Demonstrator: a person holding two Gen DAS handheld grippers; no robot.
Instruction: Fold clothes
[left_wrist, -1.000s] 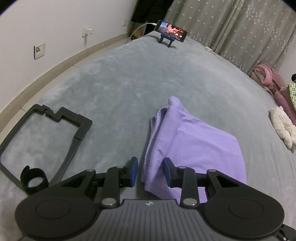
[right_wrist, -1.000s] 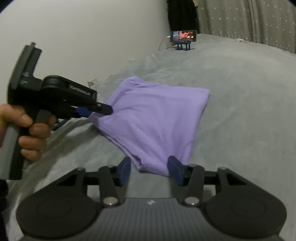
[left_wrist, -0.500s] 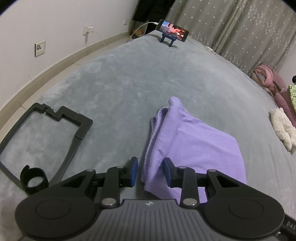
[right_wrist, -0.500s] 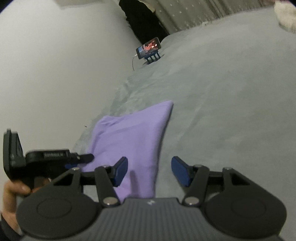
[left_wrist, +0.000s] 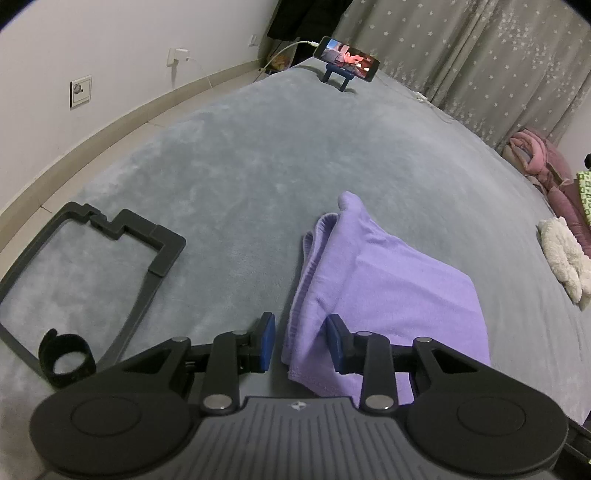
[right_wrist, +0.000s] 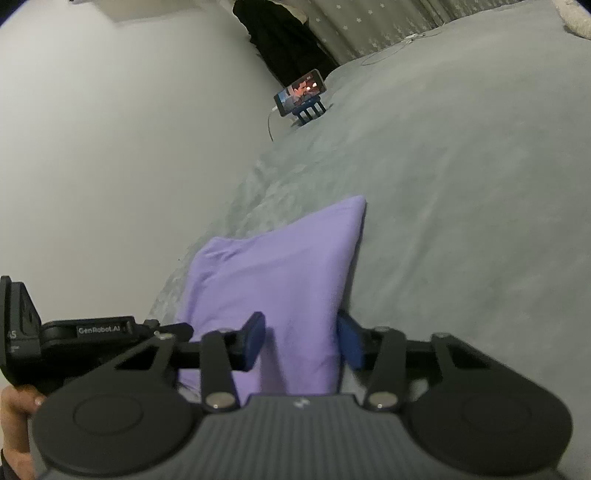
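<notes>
Left wrist view shows the purple garment (left_wrist: 388, 291) already folded into a compact stack on the grey bed (left_wrist: 240, 177), toward its near edge — judging by that, only a last fold or squaring-up remains. The left gripper (left_wrist: 301, 341) stands parted, pads astride the garment's near corner without pressing. The right gripper (right_wrist: 301, 341) is closing, cloth between its pads but not yet pinched.

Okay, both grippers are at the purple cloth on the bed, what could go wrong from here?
1. The right gripper is closing around a thick bunch of the purple cloth; it may grab only some layers and undo the fold.
2. The left gripper straddles just the near edge, with its pads apart, so that corner could stay behind.
3. A sideways drag could snag the black frame.
</notes>
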